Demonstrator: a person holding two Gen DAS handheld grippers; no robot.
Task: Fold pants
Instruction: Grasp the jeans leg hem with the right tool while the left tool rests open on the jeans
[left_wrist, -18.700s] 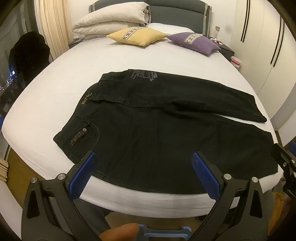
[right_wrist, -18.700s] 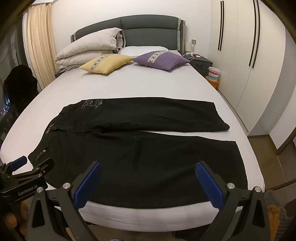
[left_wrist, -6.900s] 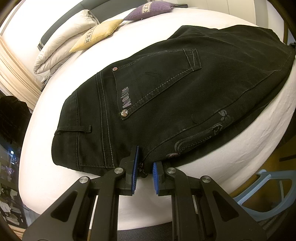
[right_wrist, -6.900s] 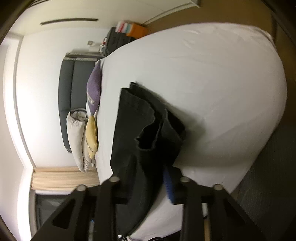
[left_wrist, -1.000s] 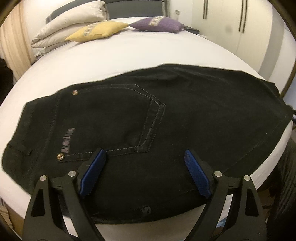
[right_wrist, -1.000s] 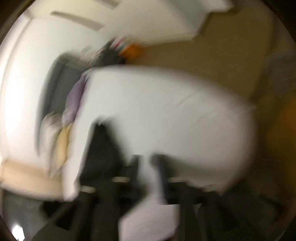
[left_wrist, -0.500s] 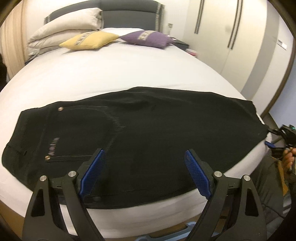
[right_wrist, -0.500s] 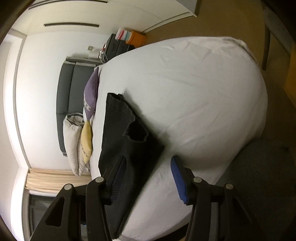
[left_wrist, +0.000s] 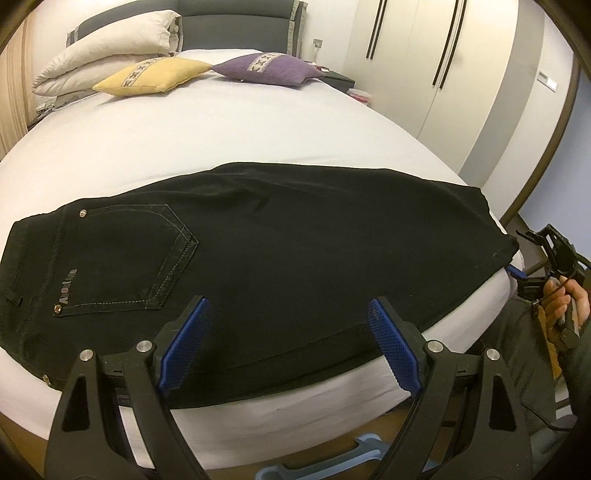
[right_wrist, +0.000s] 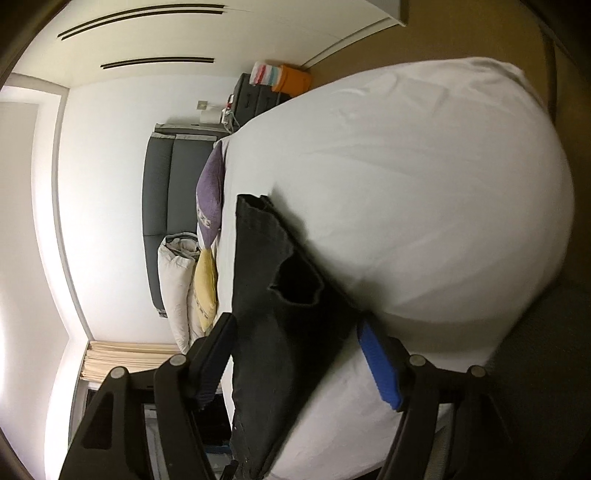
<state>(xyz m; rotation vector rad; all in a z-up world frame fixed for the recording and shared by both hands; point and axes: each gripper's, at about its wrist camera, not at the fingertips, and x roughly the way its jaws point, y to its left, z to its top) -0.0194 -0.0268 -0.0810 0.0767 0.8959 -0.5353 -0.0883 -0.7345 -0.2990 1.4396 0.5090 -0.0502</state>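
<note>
Black pants (left_wrist: 280, 251) lie folded lengthwise, one leg over the other, across the near part of the white bed (left_wrist: 207, 136), waist and back pocket at the left, leg hems at the right. My left gripper (left_wrist: 291, 347) is open and empty, held above the pants' near edge. My right gripper (right_wrist: 303, 362) is open, rolled sideways, its jaws either side of the leg hems (right_wrist: 280, 280) without closing on them. It also shows in the left wrist view (left_wrist: 517, 273), at the hem end by the bed's right edge.
A yellow cushion (left_wrist: 151, 75), a purple cushion (left_wrist: 269, 68) and a rolled duvet (left_wrist: 107, 40) sit at the headboard. Wardrobe doors (left_wrist: 424, 55) stand to the right. A nightstand (right_wrist: 258, 94) with an orange box is beside the bed.
My left gripper has drawn back and risen, so more of the pants shows. My right gripper has opened wider and now straddles the hem end.
</note>
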